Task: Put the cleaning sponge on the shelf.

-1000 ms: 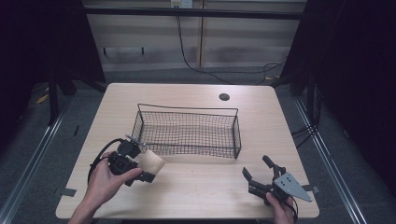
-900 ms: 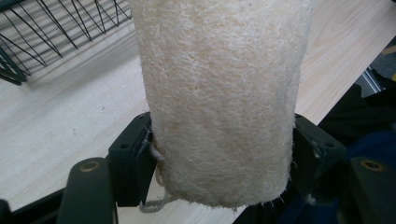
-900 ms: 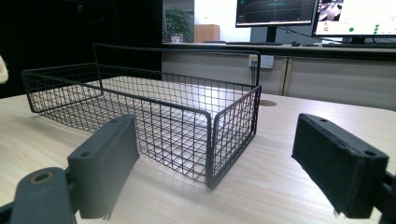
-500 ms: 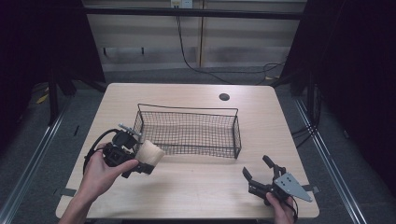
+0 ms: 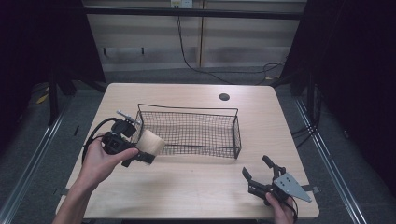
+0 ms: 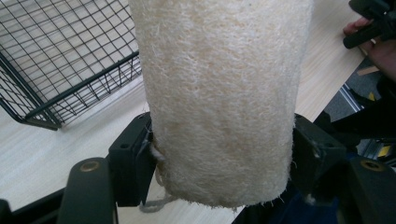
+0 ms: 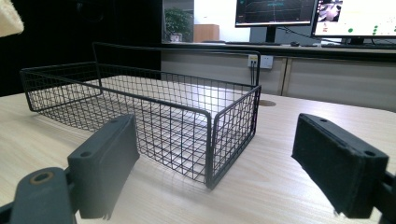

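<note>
The loofah sponge is cream with pale tan patches and a fuzzy, fibrous weave. The left tongs gripping it are matte black, as are the right tongs, which carry a grey plate. The wire basket is black with a fine square-grid mesh. The tabletop is light wood with faint straight grain.

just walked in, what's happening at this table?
A person works two handheld grippers at a wooden table. The left gripper is shut on a pale fibrous loofah roll, held above the table just outside the left end of the black wire basket. The basket looks empty. The right gripper sits open near the table's front right corner, holding nothing.
</note>
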`<state>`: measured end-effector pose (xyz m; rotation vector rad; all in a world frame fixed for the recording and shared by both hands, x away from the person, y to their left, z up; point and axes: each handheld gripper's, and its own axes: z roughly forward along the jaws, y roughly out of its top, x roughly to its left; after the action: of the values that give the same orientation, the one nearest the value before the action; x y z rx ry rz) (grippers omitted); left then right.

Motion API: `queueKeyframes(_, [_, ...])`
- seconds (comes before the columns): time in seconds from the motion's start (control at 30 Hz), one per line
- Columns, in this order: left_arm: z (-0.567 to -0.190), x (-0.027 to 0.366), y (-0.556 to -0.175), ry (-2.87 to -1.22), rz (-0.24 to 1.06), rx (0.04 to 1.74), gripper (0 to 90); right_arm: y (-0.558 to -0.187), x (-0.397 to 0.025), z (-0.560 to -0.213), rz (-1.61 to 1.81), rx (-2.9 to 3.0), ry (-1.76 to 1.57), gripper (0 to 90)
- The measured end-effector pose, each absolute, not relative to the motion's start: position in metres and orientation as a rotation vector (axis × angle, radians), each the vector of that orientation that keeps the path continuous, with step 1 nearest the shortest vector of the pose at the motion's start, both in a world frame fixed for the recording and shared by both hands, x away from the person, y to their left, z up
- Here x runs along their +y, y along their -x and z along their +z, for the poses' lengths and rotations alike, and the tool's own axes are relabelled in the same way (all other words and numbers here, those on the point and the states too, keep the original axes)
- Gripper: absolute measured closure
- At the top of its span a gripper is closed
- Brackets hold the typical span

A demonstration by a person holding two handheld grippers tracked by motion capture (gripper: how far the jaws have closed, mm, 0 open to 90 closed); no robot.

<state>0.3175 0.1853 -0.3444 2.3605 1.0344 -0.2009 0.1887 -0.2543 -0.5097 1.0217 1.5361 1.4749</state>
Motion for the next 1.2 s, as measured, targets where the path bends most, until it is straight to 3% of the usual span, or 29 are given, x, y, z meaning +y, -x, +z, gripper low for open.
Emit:
queueKeyframes(0.87, [-0.311, 0.181, -0.358, -2.320, -0.146, 1.135, 32.6, -0.189, -0.255, -0.510, 1.482, 1.537, -1.020, 13.6])
queueKeyframes(1.2, [-0.315, 0.171, -0.375, -2.328, -0.118, 1.207, 32.7, -0.189, -0.255, -0.510, 1.485, 1.533, -1.015, 13.6])
